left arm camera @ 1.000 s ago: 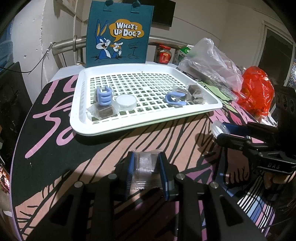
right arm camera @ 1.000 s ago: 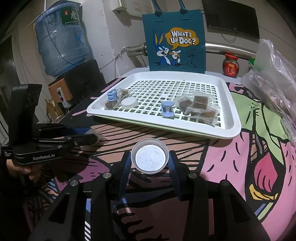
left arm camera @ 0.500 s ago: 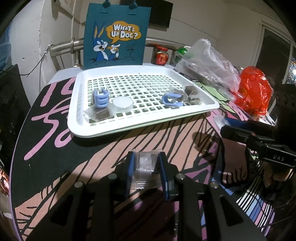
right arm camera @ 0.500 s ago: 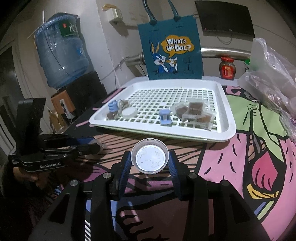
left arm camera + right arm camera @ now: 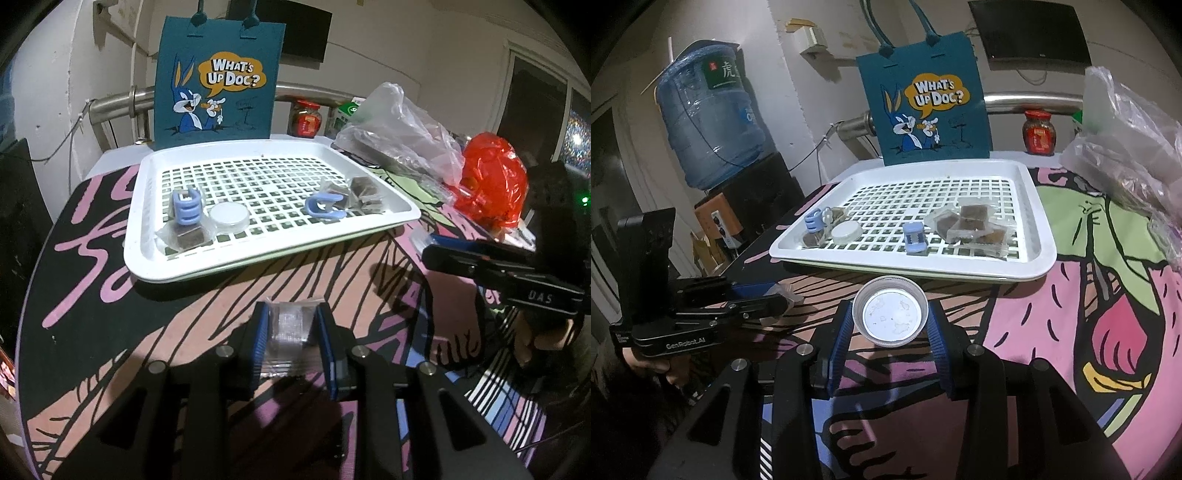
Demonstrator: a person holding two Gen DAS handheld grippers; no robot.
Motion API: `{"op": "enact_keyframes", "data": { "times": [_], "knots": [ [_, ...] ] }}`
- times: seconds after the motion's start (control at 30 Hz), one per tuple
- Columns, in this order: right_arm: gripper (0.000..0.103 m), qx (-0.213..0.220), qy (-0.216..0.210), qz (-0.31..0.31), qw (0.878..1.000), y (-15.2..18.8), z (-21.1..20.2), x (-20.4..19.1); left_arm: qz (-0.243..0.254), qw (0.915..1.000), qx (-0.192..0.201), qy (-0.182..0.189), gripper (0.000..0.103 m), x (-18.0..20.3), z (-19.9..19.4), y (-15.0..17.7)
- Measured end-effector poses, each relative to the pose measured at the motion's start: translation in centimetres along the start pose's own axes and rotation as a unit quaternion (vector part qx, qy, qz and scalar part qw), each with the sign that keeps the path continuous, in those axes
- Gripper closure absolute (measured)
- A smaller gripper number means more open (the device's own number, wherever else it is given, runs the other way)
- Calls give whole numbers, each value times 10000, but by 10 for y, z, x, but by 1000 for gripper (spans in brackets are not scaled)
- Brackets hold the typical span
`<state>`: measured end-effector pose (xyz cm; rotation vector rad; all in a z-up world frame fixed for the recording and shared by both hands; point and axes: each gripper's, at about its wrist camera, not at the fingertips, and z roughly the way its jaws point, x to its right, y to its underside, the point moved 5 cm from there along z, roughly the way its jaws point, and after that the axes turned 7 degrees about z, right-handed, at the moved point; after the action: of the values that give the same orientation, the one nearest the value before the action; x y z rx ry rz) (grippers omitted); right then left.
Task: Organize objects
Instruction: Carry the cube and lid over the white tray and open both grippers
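Both claws loaded, short of the tray

The left gripper pinched a clear packet and the right gripper clamped a round lid, both held above the cloth (presumably for sorting). Beyond, the white tray held clips, a lid and brown packets; the clear packet's contents were unreadable.

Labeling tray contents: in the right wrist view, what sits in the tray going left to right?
Blue clip → round white lid → second blue clip → pile of clear packets with brown blocks, all in the white tray.
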<state>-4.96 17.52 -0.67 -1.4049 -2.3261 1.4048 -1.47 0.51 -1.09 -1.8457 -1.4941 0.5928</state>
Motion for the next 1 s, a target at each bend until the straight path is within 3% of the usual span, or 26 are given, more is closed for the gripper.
{"op": "enact_keyframes", "data": {
  "times": [0.2, 0.5, 0.73, 1.0],
  "knots": [
    [64, -188, -45, 360, 9992, -5, 2, 15, -7, 9999, 42, 144, 78, -7, -14, -10],
    [64, 573, -194, 213, 9979, -81, -38, 19, 224, 9981, 445, -359, 78, -36, -35, -67],
    [64, 523, -118, 465, 9975, -124, 0, 38, -146, 9989, 261, -348, 78, -57, 9, -104],
    [64, 0, 228, 794, 9966, -129, 68, 62, -290, 9980, -14, -563, 78, -58, 66, -113]
  ]
}}
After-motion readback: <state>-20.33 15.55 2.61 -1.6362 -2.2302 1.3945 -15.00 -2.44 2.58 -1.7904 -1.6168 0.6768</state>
